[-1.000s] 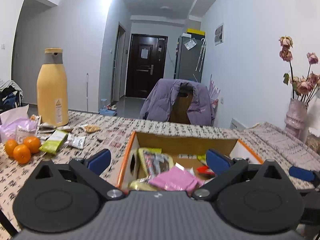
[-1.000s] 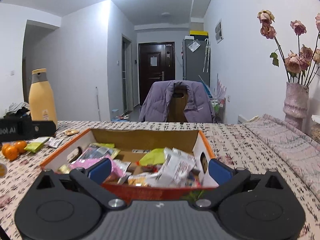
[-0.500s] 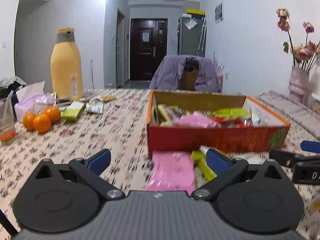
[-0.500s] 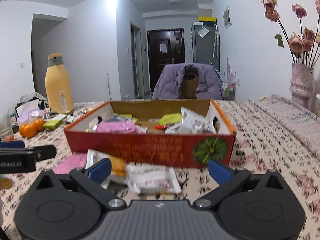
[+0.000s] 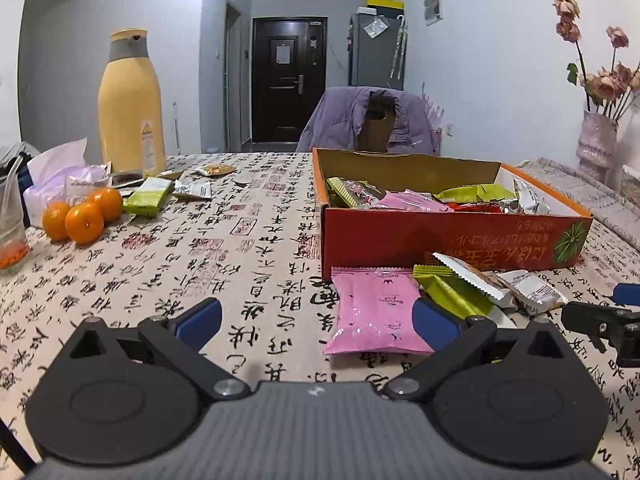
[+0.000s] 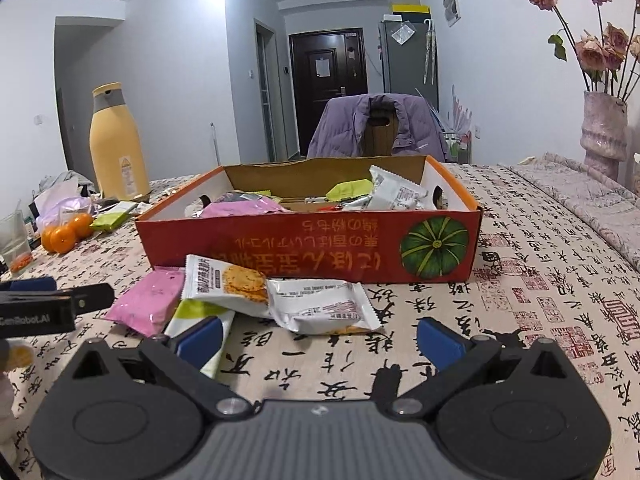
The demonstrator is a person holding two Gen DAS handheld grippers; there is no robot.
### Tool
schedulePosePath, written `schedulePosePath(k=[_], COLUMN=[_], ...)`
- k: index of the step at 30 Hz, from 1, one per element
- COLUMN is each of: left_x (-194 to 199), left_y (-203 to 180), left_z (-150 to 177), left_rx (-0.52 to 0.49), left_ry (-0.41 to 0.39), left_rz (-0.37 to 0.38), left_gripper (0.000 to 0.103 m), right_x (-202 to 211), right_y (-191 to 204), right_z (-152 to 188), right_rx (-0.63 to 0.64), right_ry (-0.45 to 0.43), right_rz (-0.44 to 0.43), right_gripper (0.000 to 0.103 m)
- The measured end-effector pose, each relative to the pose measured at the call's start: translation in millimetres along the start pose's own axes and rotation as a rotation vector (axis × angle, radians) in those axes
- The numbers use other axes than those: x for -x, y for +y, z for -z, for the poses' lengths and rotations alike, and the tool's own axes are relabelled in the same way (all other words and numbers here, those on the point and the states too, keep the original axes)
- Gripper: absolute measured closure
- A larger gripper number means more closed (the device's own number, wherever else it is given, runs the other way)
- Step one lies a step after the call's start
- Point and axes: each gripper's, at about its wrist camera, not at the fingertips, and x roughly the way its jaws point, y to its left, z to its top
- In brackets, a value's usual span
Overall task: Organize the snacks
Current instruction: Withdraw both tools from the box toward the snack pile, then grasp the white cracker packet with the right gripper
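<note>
Table (image 5: 248, 240): calligraphy-print cloth, it's under both your tongs.
Box (image 6: 312, 248): red carton straight ahead of your right gripper (image 6: 318, 334), already holding snacks.
Loose packets: pink packet (image 5: 374, 312) sits between your left gripper (image 5: 316, 316) fingers; cracker packet (image 6: 228, 286) and white packet (image 6: 324, 310) lie just ahead of your right one.
Tongs: both spread wide, gripping nothing.

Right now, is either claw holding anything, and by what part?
Nothing is held. The left claw and the right claw are both open, above the table just short of the loose pink packet and white packet.
</note>
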Motion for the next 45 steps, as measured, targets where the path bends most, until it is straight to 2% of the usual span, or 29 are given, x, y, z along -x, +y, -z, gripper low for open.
schedulePosePath(k=[6,11,16,20,24,28,32,37,38,41,45], left_x=[-3.9,-3.8,-4.6,-5.1,-4.9,-5.3,-5.3,-5.7,-5.4,-5.3,-5.8], left_y=[5.3,6.7,8.7,11.6,12.9,13.8,14.2,14.3,14.5,14.7,14.4], left_z=[2.9,3.7,4.4,4.1,4.1,4.0,4.8,4.6,4.7,4.9,4.8], left_rx=[0.027,0.035,0.049,0.066,0.073,0.08,0.084,0.087,0.088,0.091,0.09], left_ry=[0.009,0.012,0.018,0.022,0.024,0.032,0.038,0.04,0.04,0.042,0.046], left_rz=[0.044,0.063,0.071,0.076,0.077,0.077,0.079,0.077,0.076,0.075,0.073], left_gripper=[0.0,0.0,0.0,0.0,0.0,0.0,0.0,0.0,0.0,0.0,0.0], right_x=[-11.0,-25.1,-45.5,-64.0,-75.4,-83.7,-84.6,-78.7,-77.4,-71.9,-59.6], right_y=[11.9,13.9,3.6,-4.6,-8.2,-16.7,-24.1,-26.4,-26.9,-25.6,-19.2], right_z=[-3.3,-11.6,-19.7,-25.8,-34.6,-39.2,-36.2,-34.3,-33.9,-31.5,-26.3], right_rx=[0.03,0.047,0.037,0.055,0.071,0.019,-0.02,-0.025,-0.019,-0.01,0.033], right_ry=[0.025,0.047,0.117,0.193,0.215,0.229,0.226,0.201,0.197,0.183,0.145], right_rz=[0.005,0.056,0.078,0.06,0.062,0.012,-0.029,-0.031,-0.029,-0.035,-0.005], right_gripper=[0.001,0.005,0.005,0.005,0.005,0.005,0.015,0.037,0.045,0.051,0.054])
